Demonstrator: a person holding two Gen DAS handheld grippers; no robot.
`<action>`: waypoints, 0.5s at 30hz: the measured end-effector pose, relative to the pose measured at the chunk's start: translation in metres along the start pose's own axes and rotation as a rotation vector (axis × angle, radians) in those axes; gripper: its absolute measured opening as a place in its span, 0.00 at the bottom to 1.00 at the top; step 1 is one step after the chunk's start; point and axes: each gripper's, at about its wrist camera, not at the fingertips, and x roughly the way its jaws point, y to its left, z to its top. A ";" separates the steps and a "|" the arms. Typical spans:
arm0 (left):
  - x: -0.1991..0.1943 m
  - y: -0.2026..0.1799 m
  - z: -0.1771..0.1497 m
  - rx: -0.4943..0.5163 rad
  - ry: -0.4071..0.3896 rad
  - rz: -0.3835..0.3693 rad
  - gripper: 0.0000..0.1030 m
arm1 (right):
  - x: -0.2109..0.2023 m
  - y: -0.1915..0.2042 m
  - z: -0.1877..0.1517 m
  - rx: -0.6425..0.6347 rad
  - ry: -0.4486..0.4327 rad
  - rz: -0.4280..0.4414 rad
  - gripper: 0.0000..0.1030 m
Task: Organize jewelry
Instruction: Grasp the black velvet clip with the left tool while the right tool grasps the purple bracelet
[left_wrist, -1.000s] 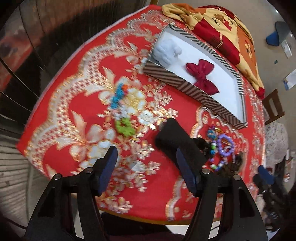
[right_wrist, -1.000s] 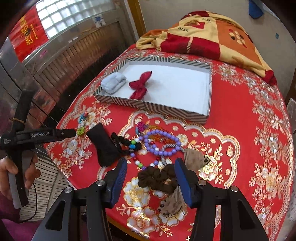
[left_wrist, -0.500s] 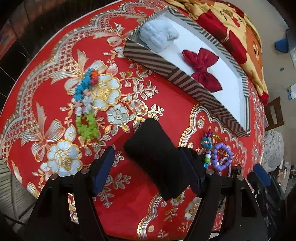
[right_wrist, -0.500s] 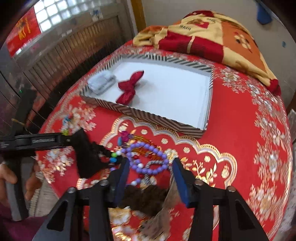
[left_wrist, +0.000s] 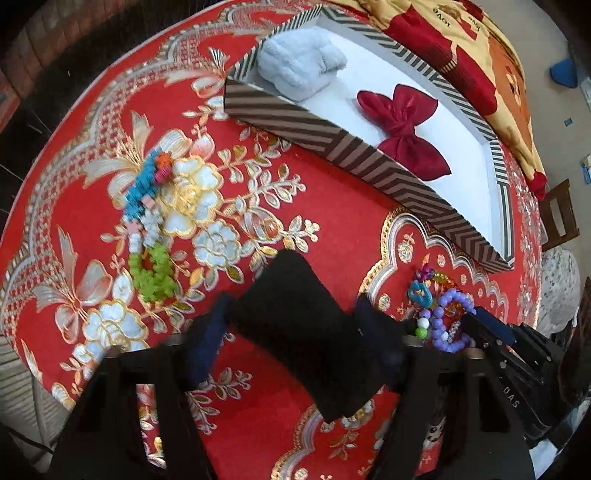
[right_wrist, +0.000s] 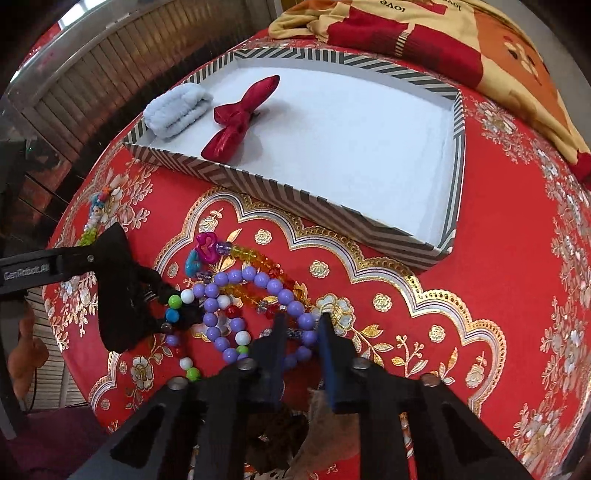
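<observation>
Beads of the purple bracelet (right_wrist: 258, 295), near the striped box (right_wrist: 295, 206), look hard and slippery; right hand-held gripper (right_wrist: 301, 328) pinches its strand, left hand-held gripper (left_wrist: 291, 325) squeezes a soft black pouch (left_wrist: 303, 332).

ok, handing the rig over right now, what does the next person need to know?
Left tongs: straddling the black pouch, grip unclear.
Right tongs: pinched on the purple bead bracelet, on the tablecloth.
Done: red bow and pale blue scrunchie lie in the striped tray.
Left: bracelet, loose beads beside it, pouch, green-blue strand.
</observation>
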 end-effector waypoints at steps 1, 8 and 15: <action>0.001 -0.002 0.001 0.004 0.001 0.000 0.43 | -0.001 0.000 0.000 0.002 -0.006 0.007 0.09; -0.012 0.007 0.002 0.023 -0.033 -0.039 0.19 | -0.029 0.005 0.000 0.008 -0.075 0.040 0.08; -0.037 0.014 0.001 0.032 -0.082 -0.049 0.17 | -0.052 0.008 -0.001 0.016 -0.128 0.058 0.08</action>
